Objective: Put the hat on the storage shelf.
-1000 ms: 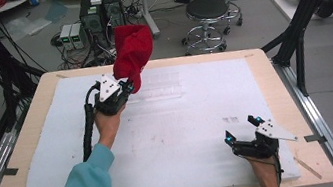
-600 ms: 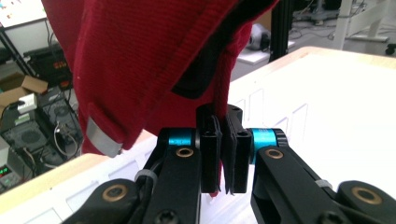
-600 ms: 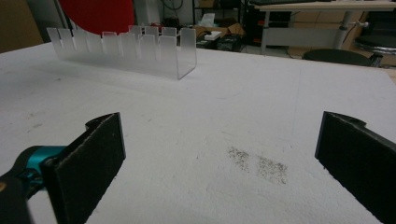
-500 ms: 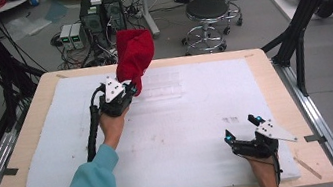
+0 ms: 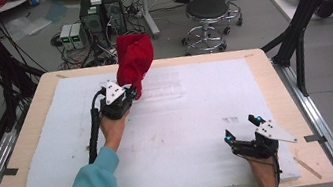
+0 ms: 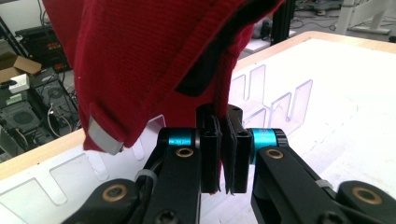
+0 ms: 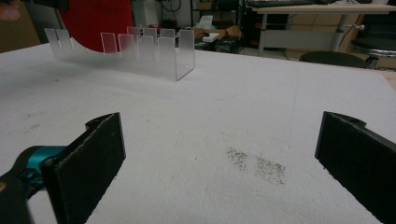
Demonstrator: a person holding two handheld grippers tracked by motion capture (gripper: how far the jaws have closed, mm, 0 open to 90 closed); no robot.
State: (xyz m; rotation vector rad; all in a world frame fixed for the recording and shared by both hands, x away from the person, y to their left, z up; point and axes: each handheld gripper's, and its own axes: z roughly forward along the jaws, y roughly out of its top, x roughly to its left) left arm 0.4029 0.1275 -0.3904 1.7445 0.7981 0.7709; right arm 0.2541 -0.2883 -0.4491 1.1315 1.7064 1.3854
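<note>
Left tongs (image 5: pixel 130 93) nudged nearer, clamping red cloth (image 5: pixel 135 60).

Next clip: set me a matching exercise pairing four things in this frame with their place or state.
Things:
1. red knit cloth
2. left gripper
3. right gripper
4. clear slotted rack

Places or states:
A. jaws wide apart, nothing between them, low over the white mat
B. hangs in the air, pinched by one edge
C. stands on the mat at the far side
D. jaws shut on fabric

Pairs: 1-B, 2-D, 3-A, 4-C
</note>
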